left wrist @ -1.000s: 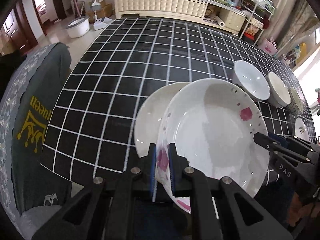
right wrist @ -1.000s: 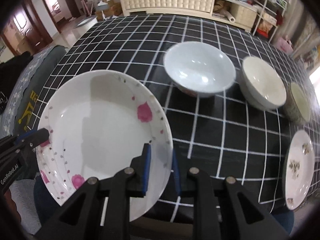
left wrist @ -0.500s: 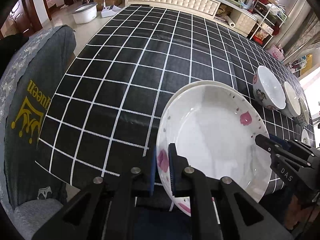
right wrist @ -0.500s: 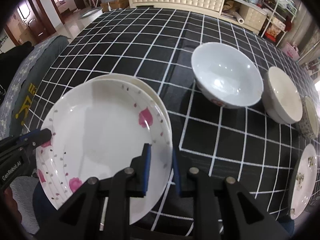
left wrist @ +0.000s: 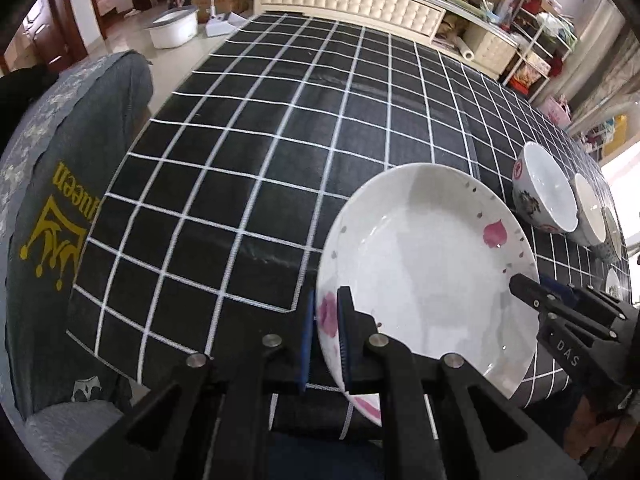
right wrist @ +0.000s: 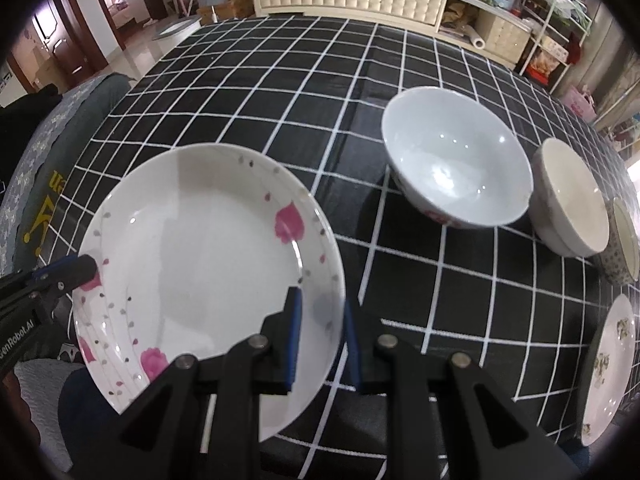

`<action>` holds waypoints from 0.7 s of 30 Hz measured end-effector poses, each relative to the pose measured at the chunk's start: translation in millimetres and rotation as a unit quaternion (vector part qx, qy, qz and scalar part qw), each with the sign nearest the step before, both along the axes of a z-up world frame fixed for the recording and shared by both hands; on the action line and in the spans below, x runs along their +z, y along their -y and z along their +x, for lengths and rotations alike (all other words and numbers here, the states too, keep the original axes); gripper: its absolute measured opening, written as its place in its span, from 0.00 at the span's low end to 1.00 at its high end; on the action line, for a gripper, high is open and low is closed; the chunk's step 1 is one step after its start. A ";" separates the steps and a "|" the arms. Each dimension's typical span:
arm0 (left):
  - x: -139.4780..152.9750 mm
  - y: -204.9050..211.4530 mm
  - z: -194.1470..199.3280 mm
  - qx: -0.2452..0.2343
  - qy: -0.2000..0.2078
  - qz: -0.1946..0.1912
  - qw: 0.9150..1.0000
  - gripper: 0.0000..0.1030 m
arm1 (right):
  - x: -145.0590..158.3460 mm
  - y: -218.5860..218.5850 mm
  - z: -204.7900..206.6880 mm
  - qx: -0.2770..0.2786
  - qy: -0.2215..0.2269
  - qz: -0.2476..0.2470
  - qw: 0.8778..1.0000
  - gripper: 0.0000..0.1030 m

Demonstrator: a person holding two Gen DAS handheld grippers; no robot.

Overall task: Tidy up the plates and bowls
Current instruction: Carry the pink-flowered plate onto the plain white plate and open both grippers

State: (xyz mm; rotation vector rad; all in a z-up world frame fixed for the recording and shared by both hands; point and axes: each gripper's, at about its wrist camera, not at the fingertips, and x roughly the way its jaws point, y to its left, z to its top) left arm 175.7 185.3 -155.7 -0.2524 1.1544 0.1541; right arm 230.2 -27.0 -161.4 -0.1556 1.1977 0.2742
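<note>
Both the left hand-held gripper (left wrist: 325, 332) and right hand-held gripper (right wrist: 320, 336) clamp opposite rims of the white pink-flowered ceramic plate (right wrist: 208, 264), low over the black grid-checked table (left wrist: 280, 140), beside the white porcelain bowl (right wrist: 456, 168).

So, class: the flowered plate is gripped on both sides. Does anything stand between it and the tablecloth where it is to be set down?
Nothing visible does. The left gripper and right gripper both clamp the flowered plate; the bowls stand apart on its right. What lies under the plate is hidden.
</note>
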 end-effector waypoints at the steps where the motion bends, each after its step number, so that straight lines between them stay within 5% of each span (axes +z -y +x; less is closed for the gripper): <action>1: 2.4 0.0 -2.5 0.003 0.003 0.007 1.000 0.10 | 1.2 1.2 -2.3 0.002 0.004 0.001 1.000 0.24; 11: 44.6 11.9 -20.8 0.007 0.049 0.027 0.998 0.11 | 29.0 21.5 -22.3 -0.008 0.031 0.037 0.999 0.24; 17: 76.9 39.5 -32.0 -0.008 0.092 0.018 0.996 0.26 | 64.8 32.4 -39.4 -0.003 0.076 0.048 0.996 0.24; 20: 91.5 55.8 -36.7 -0.022 0.114 0.021 0.993 0.37 | 86.7 39.2 -53.5 0.001 0.113 0.050 0.992 0.38; 21: 96.7 62.0 -38.9 -0.027 0.121 0.024 0.992 0.38 | 91.9 42.2 -56.3 0.000 0.123 0.051 0.991 0.51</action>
